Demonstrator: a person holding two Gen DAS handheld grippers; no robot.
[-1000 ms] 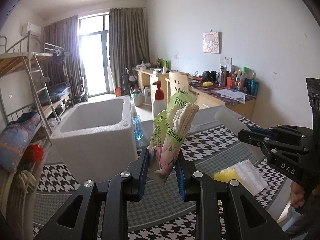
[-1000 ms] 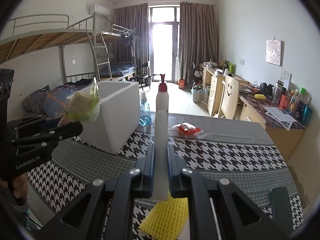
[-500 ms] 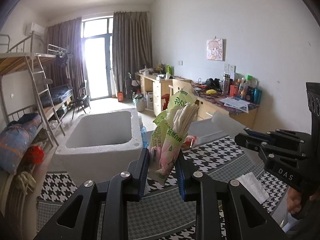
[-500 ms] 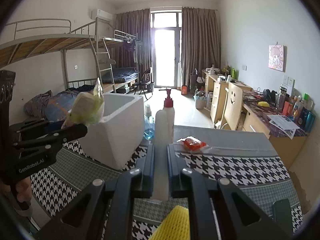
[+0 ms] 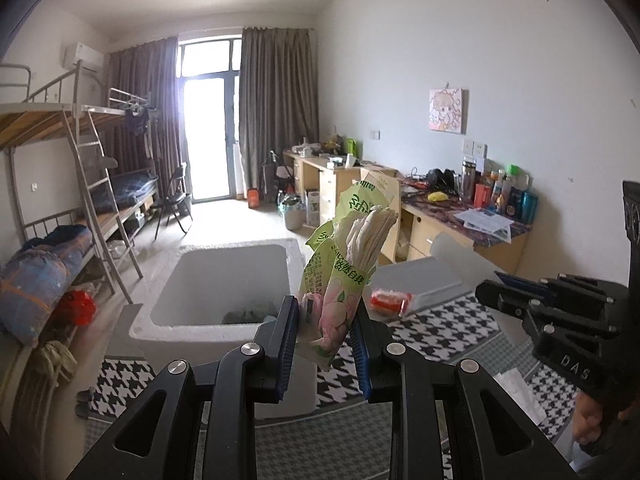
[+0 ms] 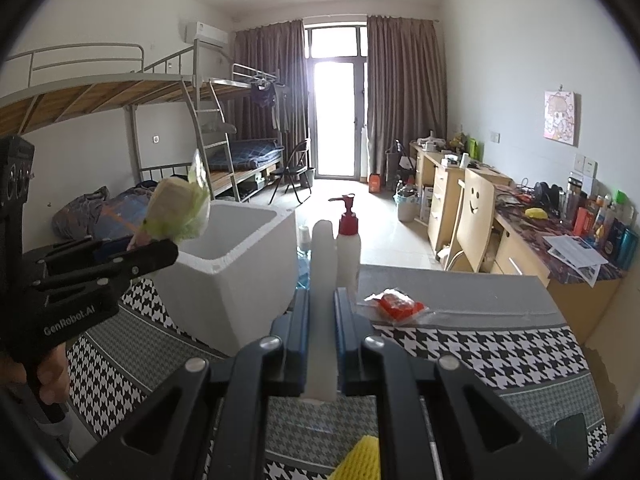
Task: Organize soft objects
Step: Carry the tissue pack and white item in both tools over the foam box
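Note:
My left gripper [image 5: 325, 312] is shut on a green and pink tissue pack [image 5: 352, 248], held upright above the near rim of a white foam box [image 5: 224, 280]. A dark cloth [image 5: 248, 315] lies inside the box. My right gripper [image 6: 322, 300] is shut on a white foam strip [image 6: 323, 272] that stands up between its pads. In the right wrist view the left gripper [image 6: 160, 248] sits at the left with the tissue pack [image 6: 176, 208] over the foam box [image 6: 240, 280]. In the left wrist view the right gripper [image 5: 492, 294] is at the right, holding the foam strip [image 5: 460, 256].
A houndstooth cloth [image 6: 460, 344] covers the table. On it are a red packet [image 6: 396, 306], a red-capped pump bottle [image 6: 348, 240], a yellow foam net [image 6: 360, 460] and white paper [image 5: 516, 392]. Bunk beds stand left, desks right.
Both grippers have risen and moved forward toward the foam box, each still gripping its item. The inside of the box now shows in the left wrist view; the yellow net has slid lower in the right one.

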